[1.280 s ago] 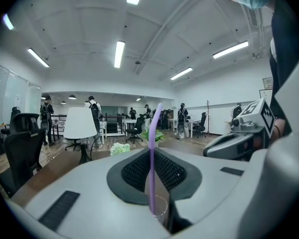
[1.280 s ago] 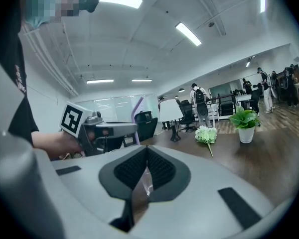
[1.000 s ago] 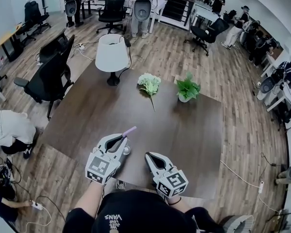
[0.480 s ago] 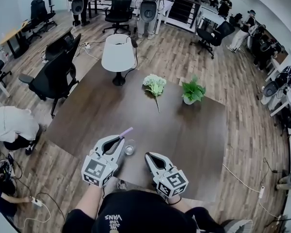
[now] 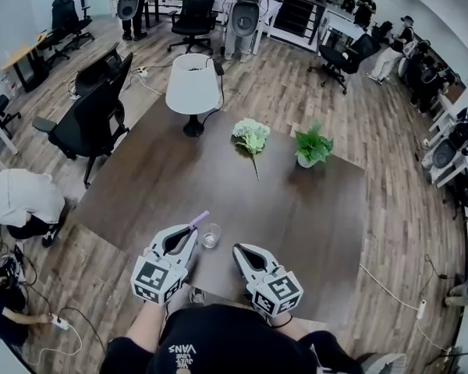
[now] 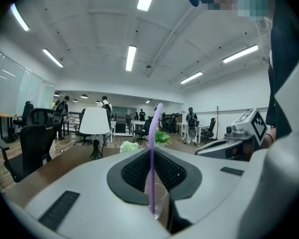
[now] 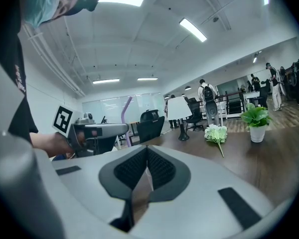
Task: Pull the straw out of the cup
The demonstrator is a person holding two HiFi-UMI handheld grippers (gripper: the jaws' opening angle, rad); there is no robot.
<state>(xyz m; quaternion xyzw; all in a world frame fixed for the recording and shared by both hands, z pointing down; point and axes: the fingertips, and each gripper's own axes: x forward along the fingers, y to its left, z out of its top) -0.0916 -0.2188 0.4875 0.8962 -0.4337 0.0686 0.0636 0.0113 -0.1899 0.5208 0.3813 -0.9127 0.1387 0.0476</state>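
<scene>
So cup (image 5: 210, 236) nr table (image 5: 296, 209) edge; straw (image 5: 199, 218) clamped.

My left gripper (image 5: 190, 230) pinching purple straw (image 5: 200, 218); straw angled up, away from me. Clear cup (image 5: 210, 236) just beside, upright on dark table (image 5: 312, 209). Right gripper (image 5: 240, 250) near cup, not touching.

1. Bright, even light comes from ceiling strip lights (image 6: 131, 58), which glare white in both gripper views.
2. The dark table (image 5: 312, 209) shows a soft sheen.
3. Strong fisheye bends every edge; black vignettes ring the gripper views.
4. The straw (image 6: 152, 153) is sharp; distant figures are soft.
</scene>
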